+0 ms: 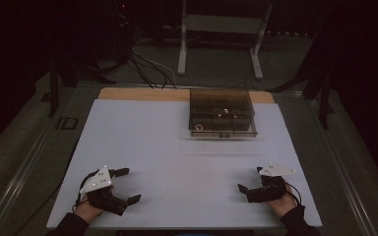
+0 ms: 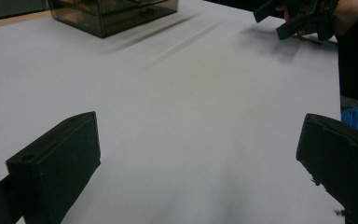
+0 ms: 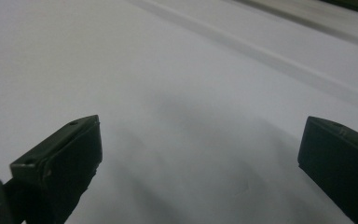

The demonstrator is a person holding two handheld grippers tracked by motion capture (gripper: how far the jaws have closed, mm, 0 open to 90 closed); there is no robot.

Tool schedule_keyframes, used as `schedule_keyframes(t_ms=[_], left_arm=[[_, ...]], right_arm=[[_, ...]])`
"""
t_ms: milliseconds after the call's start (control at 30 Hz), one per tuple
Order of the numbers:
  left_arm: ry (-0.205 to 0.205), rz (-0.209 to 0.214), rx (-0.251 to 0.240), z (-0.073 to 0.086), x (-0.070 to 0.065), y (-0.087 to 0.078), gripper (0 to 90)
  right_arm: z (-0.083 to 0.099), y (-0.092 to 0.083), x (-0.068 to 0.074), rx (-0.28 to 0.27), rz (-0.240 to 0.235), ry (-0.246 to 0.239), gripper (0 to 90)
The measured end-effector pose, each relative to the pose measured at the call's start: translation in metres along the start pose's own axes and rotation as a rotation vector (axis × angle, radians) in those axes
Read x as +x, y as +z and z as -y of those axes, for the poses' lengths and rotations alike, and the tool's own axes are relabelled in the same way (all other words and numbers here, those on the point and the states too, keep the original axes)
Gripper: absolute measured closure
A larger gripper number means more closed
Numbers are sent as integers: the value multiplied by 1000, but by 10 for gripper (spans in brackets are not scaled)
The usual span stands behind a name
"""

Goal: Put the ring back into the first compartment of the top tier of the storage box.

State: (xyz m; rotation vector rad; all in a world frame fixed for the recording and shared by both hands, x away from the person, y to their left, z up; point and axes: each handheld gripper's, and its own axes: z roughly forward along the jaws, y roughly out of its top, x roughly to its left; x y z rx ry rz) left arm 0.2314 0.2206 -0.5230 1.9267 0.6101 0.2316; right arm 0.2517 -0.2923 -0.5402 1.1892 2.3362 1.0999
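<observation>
A white board (image 1: 177,162) covers most of a wooden tabletop (image 1: 142,94), whose bare edge shows as a tan strip along the far side, in a dark room. Beyond the table, one pale metal stand (image 1: 221,29) rests on a grey floor, with a tangle of black cables (image 1: 145,64) trailing beside it; metal rails run along both sides of the table.

One smoked, see-through plastic organizer box (image 1: 221,112) sits at the far edge of the board, right of centre, its interior split into compartments holding small items too dim to make out. It lies well apart from both tools.

Two hand-held grippers rest near the board's front edge, one at each corner. The left gripper (image 1: 123,186) has its jaws spread wide, with nothing between them; its own camera shows bare white surface in the gap. The right gripper (image 1: 251,179) is likewise spread wide and holds nothing. Each carries one grey three-cornered plate on top. Two dark sleeves enter from the bottom edge.
</observation>
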Motion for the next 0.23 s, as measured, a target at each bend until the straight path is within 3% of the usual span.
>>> schedule_keyframes(t_ms=[233], left_arm=[[0,0,-1,0,0,0,11]], right_arm=[[1,1,0,13,6,-2,0]])
